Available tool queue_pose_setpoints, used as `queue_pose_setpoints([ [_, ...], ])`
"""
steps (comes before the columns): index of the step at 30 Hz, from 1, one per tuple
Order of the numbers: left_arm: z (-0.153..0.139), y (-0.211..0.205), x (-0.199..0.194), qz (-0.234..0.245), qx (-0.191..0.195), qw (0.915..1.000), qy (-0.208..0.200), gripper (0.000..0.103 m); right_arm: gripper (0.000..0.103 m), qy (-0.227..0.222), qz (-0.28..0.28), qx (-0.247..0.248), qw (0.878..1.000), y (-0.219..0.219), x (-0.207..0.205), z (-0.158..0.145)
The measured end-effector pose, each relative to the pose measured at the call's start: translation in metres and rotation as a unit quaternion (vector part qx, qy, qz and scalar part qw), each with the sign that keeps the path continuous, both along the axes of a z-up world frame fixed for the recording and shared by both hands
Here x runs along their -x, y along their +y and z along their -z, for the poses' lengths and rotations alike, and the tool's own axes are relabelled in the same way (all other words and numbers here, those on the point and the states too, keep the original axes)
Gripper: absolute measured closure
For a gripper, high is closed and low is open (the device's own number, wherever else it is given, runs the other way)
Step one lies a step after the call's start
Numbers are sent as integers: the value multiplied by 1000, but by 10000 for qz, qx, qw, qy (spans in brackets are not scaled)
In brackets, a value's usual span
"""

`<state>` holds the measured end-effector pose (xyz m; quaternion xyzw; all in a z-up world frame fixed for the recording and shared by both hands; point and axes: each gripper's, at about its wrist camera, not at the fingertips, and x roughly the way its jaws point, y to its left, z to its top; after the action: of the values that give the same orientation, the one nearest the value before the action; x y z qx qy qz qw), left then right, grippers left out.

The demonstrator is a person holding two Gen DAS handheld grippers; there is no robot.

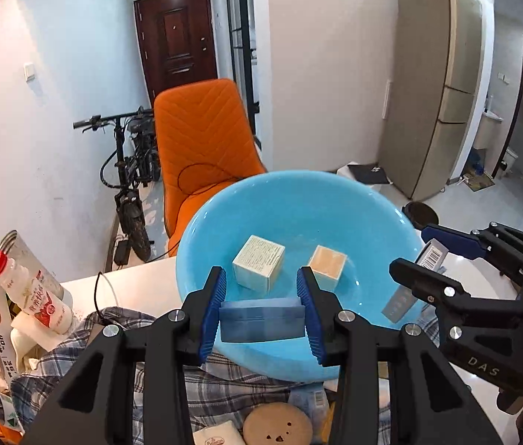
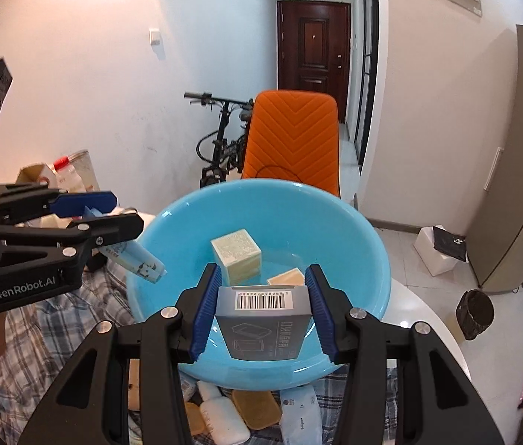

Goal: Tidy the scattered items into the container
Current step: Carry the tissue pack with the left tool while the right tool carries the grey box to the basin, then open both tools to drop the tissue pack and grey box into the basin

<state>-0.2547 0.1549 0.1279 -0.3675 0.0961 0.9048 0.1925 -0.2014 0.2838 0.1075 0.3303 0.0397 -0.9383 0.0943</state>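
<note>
Two tools [image 1: 261, 311] [image 2: 263, 315], each clamping one packet, over seemingly two boxes in basin [image 1: 298, 189].

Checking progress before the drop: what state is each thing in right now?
Left tongs: shut on a blue packet, above the basin's near rim.
Right tongs: shut on a grey barcoded box.
Blue basin: holds two cube boxes.
Pale cube box: upright.
Tan cube box: tilted.
Entrance door: closed.
</note>
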Motion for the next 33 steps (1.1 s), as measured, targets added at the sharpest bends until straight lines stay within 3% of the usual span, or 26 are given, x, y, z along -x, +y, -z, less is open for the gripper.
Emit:
queue_pose_setpoints([
  [15, 25, 8, 27, -117, -87, 9993, -352, 61, 55, -341, 70, -160, 9993, 3, 25, 29],
  [16, 26, 8, 28, -134, -76, 9992, -366, 61, 37, -298, 62, -154, 9994, 3, 24, 28],
  [18, 26, 7, 28, -179, -70, 9991, -381, 61, 13, -232, 142, -182, 9995, 3, 23, 26],
  [19, 25, 7, 28, -206, -81, 9992, -344, 61, 10, -163, 178, -168, 9996, 4, 22, 24],
  [22, 19, 6, 26, -241, -119, 9992, -281, 60, 10, -134, 135, -38, 9998, 7, 21, 19],
  [25, 14, 8, 24, -215, -100, 9995, -215, 50, 10, -116, 132, -129, 9998, 5, 21, 15],
  [33, 15, 15, 17, -134, 163, 9997, -87, 50, 10, -95, 124, -194, 9997, -2, 18, 12],
])
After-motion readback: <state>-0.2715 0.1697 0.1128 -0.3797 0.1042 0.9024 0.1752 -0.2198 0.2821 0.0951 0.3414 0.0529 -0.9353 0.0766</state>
